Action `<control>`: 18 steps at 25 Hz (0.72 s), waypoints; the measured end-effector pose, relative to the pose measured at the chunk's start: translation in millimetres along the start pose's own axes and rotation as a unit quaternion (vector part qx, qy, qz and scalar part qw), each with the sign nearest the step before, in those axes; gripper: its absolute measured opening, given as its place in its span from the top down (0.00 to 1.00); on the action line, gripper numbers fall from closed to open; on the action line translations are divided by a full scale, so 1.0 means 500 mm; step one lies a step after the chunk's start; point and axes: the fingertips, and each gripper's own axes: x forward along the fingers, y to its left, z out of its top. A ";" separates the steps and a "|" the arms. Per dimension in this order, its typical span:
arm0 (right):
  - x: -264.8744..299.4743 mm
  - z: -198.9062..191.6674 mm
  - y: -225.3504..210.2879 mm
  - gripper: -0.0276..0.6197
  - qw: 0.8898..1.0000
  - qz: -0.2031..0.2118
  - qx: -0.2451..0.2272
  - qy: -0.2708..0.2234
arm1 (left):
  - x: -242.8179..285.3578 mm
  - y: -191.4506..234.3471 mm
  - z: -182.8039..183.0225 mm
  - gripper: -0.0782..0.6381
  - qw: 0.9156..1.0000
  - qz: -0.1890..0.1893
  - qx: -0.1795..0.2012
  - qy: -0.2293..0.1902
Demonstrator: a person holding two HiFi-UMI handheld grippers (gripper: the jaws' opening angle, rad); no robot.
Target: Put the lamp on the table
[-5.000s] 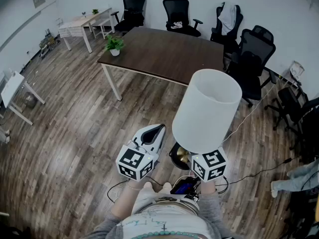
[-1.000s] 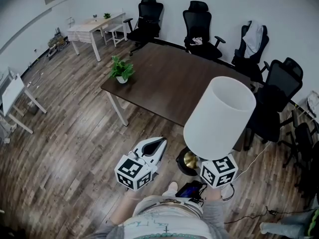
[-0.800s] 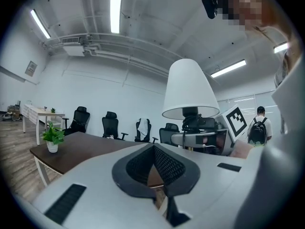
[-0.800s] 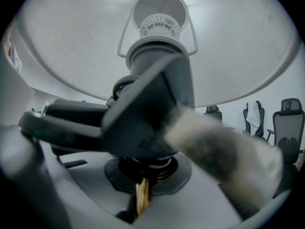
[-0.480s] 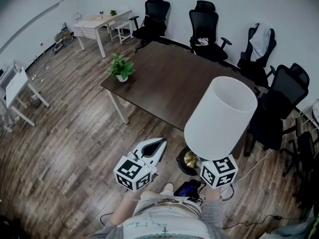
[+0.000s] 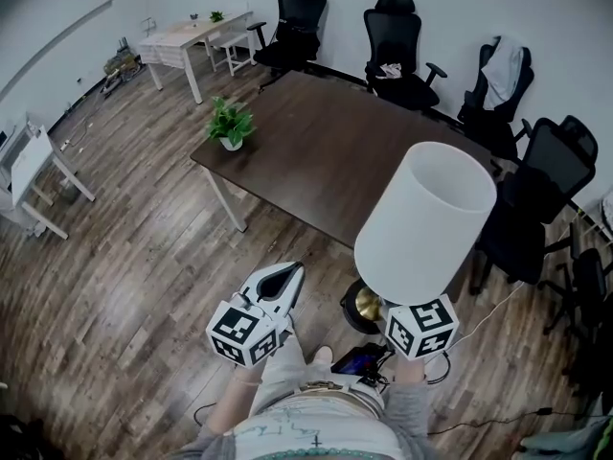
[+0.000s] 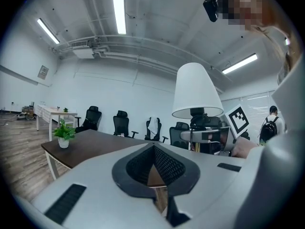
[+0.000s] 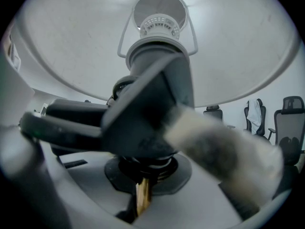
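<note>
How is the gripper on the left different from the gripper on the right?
The left gripper is shut on nothing; the right gripper is shut on the white-shaded, brass-stemmed lamp. In the head view the left gripper shows whole, while the right gripper's tips hide under the lampshade. Both carry a black-and-white marker cube.

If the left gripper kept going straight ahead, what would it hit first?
The left gripper would probably meet the near edge of the dark table first; nothing shows between, though depth is hard to judge.
</note>
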 end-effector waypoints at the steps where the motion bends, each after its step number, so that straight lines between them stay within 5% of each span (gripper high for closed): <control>1: 0.002 -0.001 -0.001 0.93 1.000 -0.002 0.000 0.000 | 0.003 0.002 -0.001 0.87 1.000 -0.002 0.000 0.001; 18: 0.107 0.030 -0.037 0.93 0.999 -0.052 0.005 0.008 | 0.112 0.092 0.036 0.87 0.997 -0.073 0.011 0.014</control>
